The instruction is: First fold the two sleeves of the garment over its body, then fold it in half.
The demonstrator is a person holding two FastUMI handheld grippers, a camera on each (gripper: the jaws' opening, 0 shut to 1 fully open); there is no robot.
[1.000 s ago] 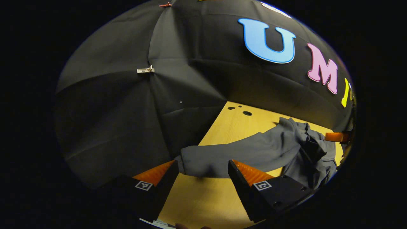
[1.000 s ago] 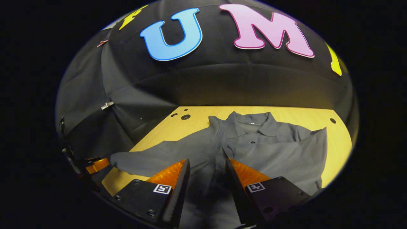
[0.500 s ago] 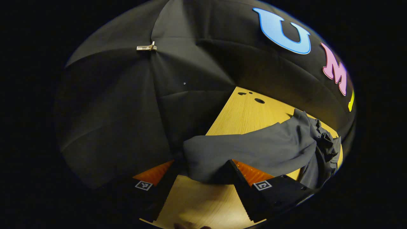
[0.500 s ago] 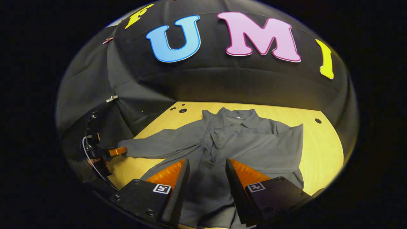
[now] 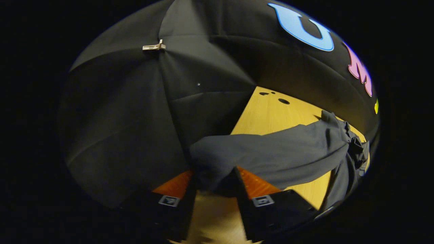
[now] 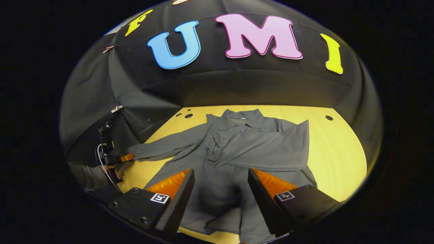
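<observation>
A grey collared shirt (image 6: 237, 145) lies flat on the wooden table (image 6: 339, 152), collar toward the far wall. Its right sleeve (image 6: 268, 149) is folded across the chest. The left sleeve (image 6: 159, 149) stretches out to the table's left edge. In the left gripper view that sleeve (image 5: 271, 152) runs from the bunched body to its cuff, which sits between the fingers of my left gripper (image 5: 214, 173). The fingers are partly drawn in with a gap still showing. The left gripper (image 6: 126, 157) is at the cuff in the right gripper view. My right gripper (image 6: 220, 173) hovers open above the shirt's lower body.
The table (image 5: 268, 115) ends just left of the cuff, where black cloth hangs. Small round holes (image 6: 329, 118) mark the far corners of the tabletop. Bare wood lies to the right of the shirt. A cable (image 6: 101, 159) trails from the left gripper.
My left gripper moved forward onto the cuff and its fingers narrowed around it. My right gripper pulled back and up from the shirt, so more of the table shows.
</observation>
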